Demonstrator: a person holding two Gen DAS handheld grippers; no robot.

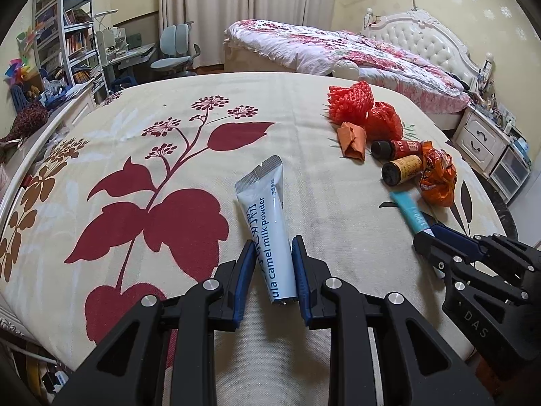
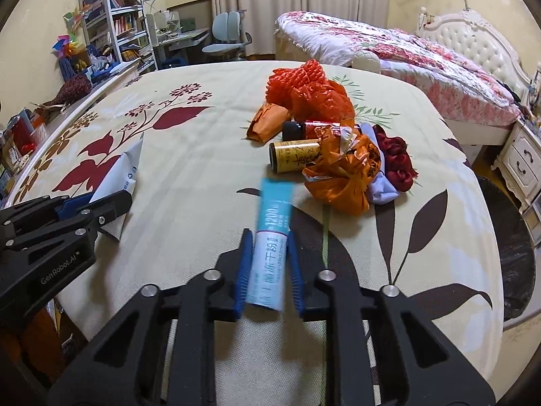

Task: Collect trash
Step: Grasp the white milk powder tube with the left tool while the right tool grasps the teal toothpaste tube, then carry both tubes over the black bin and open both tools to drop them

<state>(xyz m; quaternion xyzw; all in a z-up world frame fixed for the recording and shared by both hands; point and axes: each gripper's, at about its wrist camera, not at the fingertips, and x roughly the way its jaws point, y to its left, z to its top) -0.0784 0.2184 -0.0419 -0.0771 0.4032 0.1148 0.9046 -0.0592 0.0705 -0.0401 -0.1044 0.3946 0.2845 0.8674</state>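
Note:
My left gripper is shut on a white camel milk powder sachet, held above the flowered bed cover. My right gripper is shut on a teal and white sachet. The right gripper also shows in the left wrist view, and the left gripper in the right wrist view. A trash pile lies ahead: red foam net, red plastic bag, orange paper packet, two small bottles, crumpled orange wrapper.
Dark red and pale cloth pieces lie right of the pile. A second bed with a floral quilt stands behind. Bookshelf, desk and chair at back left. A white nightstand stands at right.

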